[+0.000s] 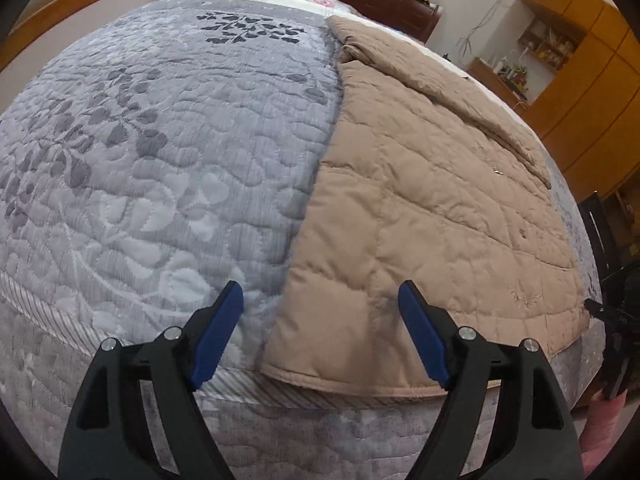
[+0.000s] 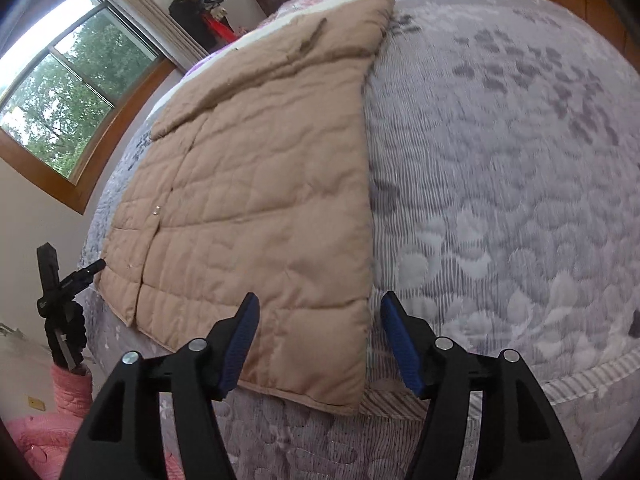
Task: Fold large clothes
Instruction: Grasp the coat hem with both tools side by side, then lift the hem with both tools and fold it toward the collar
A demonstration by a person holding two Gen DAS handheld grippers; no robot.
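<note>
Garment: tan quilted coat (image 1: pixel 420 200) lies folded lengthwise, flat on the grey floral bedspread (image 1: pixel 160 140), hem at the bed's near edge.
Left tool (image 1: pixel 320 332): I hold it above the hem, fingers apart, gripping nothing.
Right tool (image 2: pixel 316 340): mine too, spread over the coat's folded-edge corner, empty.

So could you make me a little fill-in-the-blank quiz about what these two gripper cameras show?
1. The padded garment lying flat on the bed is ____ in colour.
2. The quilt under it is grey with a ____ pattern.
3. The jaws of the left gripper and the right gripper both stand ____, with nothing pinched.
4. In the right wrist view, trees show through a ____.

Missing words: tan; leaf; open; window
</note>
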